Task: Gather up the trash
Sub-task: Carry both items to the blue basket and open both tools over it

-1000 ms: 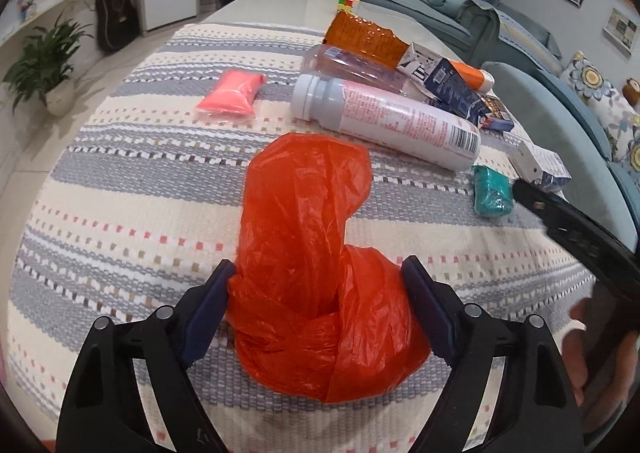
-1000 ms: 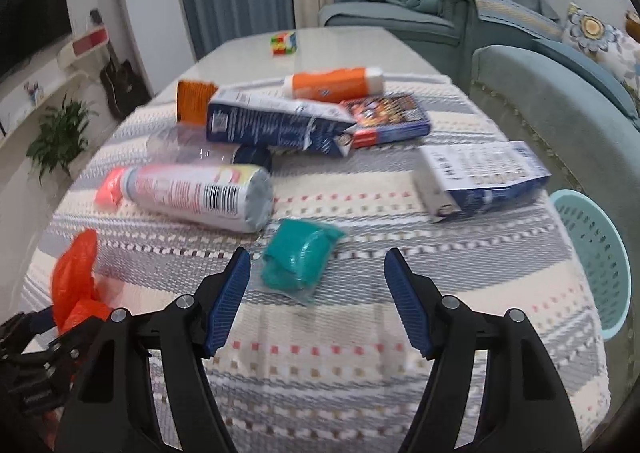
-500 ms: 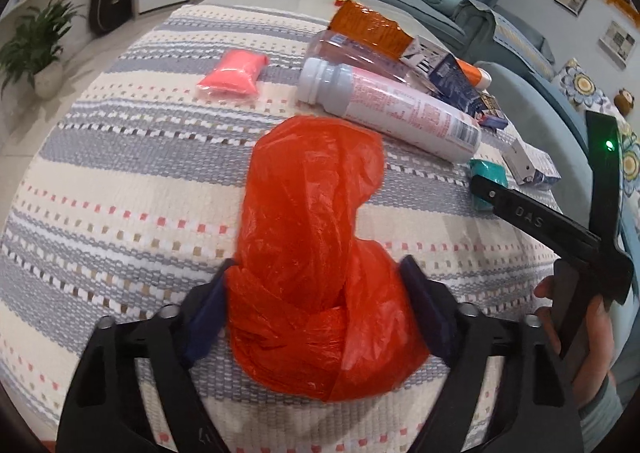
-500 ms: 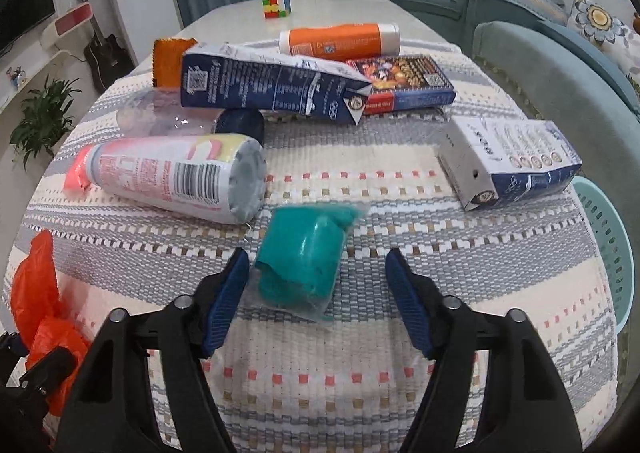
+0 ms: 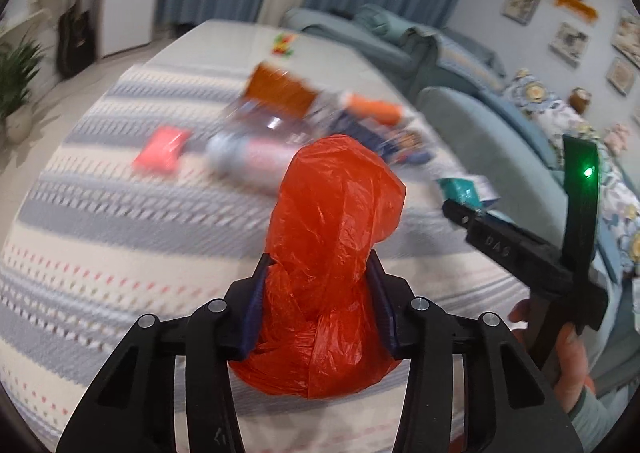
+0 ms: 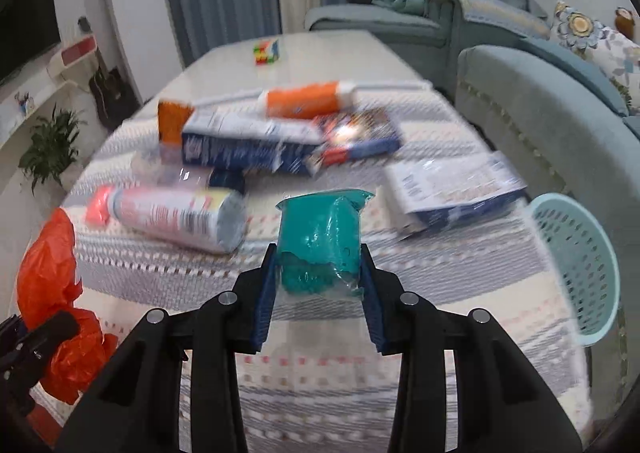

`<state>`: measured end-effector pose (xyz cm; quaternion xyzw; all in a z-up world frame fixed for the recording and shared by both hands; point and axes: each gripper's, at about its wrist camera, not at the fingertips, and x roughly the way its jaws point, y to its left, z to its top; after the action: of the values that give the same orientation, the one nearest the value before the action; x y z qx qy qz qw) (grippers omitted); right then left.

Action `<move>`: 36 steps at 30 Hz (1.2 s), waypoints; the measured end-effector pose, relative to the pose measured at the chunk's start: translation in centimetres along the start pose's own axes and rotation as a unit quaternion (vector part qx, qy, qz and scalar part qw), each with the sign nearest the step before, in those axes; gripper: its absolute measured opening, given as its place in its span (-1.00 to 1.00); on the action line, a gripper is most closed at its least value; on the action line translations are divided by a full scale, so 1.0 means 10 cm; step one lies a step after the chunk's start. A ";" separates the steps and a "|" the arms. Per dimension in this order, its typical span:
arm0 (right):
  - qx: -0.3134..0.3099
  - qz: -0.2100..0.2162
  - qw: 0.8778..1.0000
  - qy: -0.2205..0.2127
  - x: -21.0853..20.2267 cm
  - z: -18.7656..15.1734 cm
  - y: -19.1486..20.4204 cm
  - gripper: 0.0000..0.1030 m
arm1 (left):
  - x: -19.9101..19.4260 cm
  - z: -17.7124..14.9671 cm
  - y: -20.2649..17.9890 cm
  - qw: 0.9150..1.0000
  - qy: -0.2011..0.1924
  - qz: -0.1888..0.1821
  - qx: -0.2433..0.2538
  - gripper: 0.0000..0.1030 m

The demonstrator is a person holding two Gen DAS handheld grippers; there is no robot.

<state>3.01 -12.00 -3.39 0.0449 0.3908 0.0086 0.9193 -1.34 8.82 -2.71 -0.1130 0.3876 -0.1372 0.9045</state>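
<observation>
Left gripper [image 5: 318,273] clamped on orange plastic bag [image 5: 332,245]: blue pads pressed into crumpled middle, jaws just closed in on it. Bag bulged below the pads and rose above them as a loose hood; long axis ran near-to-far, free end pointing away toward the far clutter. Bag's lower lump near the striped tablecloth [image 5: 100,237]; touching or lifted, couldn't tell.

Right gripper [image 6: 318,265] pinched on teal packet [image 6: 320,245], also just closed down. Packet sat squarely betw. the blue pads, clear wrapper edge sticking out at far end. Long axis along the fingers, far end tipped up; appeared clear of the cloth, not certain.

Same bag seen at far left in right wrist view, w/ left gripper's black frame beside it. In left wrist view, a hand [image 5: 568,357] at right edge gripped the right tool's handle, green light lit on it.

Surface: table w/ grey-cream striped cloth; bare pale top beyond it w/ a colour cube [image 6: 267,51]. Farther on cloth, blurred: pink-and-white can [image 6: 172,213] lying on its side, navy carton [image 6: 244,149], orange tube [image 6: 308,101], white-blue box [image 6: 456,189], pink pouch [image 5: 162,149]. Pale teal basket [image 6: 576,265] off right table edge. Room: blue curtains, teal sofa [image 6: 540,105] at right, plant [image 6: 48,149] and guitar at left.
</observation>
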 end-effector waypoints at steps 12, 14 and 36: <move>0.029 -0.104 0.991 -0.073 -0.86 0.44 -1.47 -0.32 | 0.26 0.69 -1.68 0.987 -0.055 -0.108 0.101 -0.16; 0.036 -0.131 0.988 -0.074 -0.90 0.48 -1.80 -0.32 | 0.42 0.77 -2.01 0.984 -0.054 -0.122 0.117 -0.16; 0.161 -0.184 0.964 0.104 0.15 -0.43 -3.68 -0.31 | 2.72 0.27 -3.40 0.969 0.122 -0.172 0.128 -0.02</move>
<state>0.26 -48.22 -10.70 0.1179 0.4823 -0.2194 0.8399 13.16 -31.93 -8.52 -0.0438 0.4487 -0.3521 0.8203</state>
